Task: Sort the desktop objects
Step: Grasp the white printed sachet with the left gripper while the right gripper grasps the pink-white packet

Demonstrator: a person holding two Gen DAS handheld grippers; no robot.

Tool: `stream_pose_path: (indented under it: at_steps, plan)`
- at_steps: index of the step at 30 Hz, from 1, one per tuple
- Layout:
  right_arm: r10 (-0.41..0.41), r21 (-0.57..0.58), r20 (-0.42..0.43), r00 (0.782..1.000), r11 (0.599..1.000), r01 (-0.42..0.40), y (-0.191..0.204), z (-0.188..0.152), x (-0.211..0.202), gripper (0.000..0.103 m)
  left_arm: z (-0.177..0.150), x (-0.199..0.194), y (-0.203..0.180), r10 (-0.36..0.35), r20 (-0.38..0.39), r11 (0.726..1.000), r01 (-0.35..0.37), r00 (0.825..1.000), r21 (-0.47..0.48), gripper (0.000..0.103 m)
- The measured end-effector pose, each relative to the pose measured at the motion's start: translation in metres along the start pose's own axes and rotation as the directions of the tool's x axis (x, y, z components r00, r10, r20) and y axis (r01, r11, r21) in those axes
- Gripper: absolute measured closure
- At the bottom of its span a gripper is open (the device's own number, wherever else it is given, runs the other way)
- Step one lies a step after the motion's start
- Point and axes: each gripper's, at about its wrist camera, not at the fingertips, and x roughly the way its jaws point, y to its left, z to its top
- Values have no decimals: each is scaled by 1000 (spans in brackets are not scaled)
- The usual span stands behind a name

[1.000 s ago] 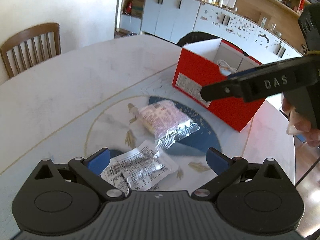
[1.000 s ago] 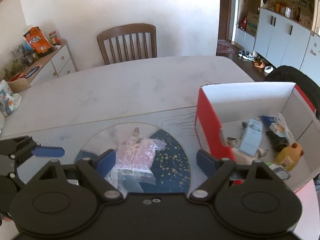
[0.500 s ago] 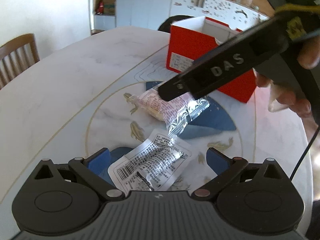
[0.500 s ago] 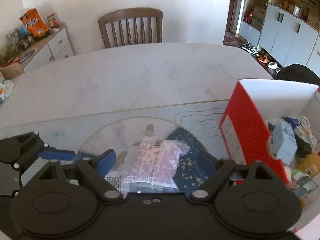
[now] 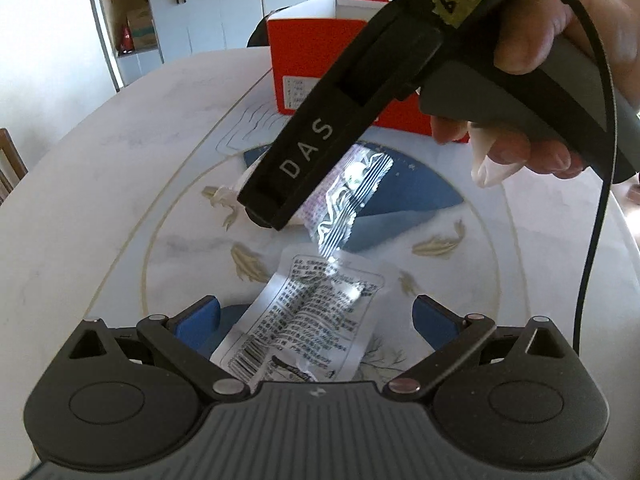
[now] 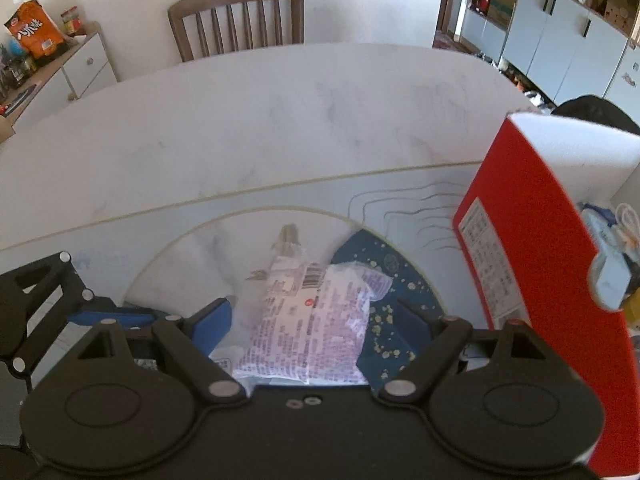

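Your left gripper (image 5: 316,314) has its blue-padded fingers (image 5: 199,319) spread wide, and nothing is pinched between them; the flat white packet (image 5: 308,320) with black print and a barcode lies on the tabletop (image 5: 120,168) in the gap, its near end running under the gripper body, and neither pad presses on it. Your right gripper (image 6: 316,326) is also wide apart, angled steeply down, with the purple-printed packet (image 6: 316,328) lying between its fingers (image 6: 214,322) and clear of the pads on both sides. In the left wrist view that same packet sits just beyond the white one, its crinkled silvery end catching the light and almost meeting the white packet's far edge, while the black bar of your right gripper, marked DAS, crosses over it and hides most of it. Your right hand (image 5: 560,80) wraps the grey handle at the upper right, with a cable hanging down from it. Both packets rest on the round printed panel of the tabletop, partly over its dark blue patch (image 6: 392,288). The red box (image 6: 532,264) stands just beyond and to the right of the packets, open at the top, with several small things inside that are too blurred to name. A wooden chair (image 6: 236,20) stands at the far side of the tabletop, and white cabinets (image 6: 560,32) line the wall behind.
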Motion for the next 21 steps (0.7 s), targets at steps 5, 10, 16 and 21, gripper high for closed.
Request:
stream_pose_path:
  at_steps: [5,10,16,21]
  plan:
    - [9,26,-28,1000,1000,-8,-2,2,11,15,-7,2,2,-5,2,1000,5,1000,-3,0]
    - [10,16,-56,998,1000,-9,1,0,19,18,-9,1,2,-2,13,1000,2,1000,-7,1]
    - [0,1,-58,998,1000,0,3,1,20,29,-7,5,-1,-6,20,1000,6,1000,-13,8]
    - [-8,-28,-51,999,1000,6,3,0,18,40,-5,3,-3,0,14,1000,0,1000,-17,18]
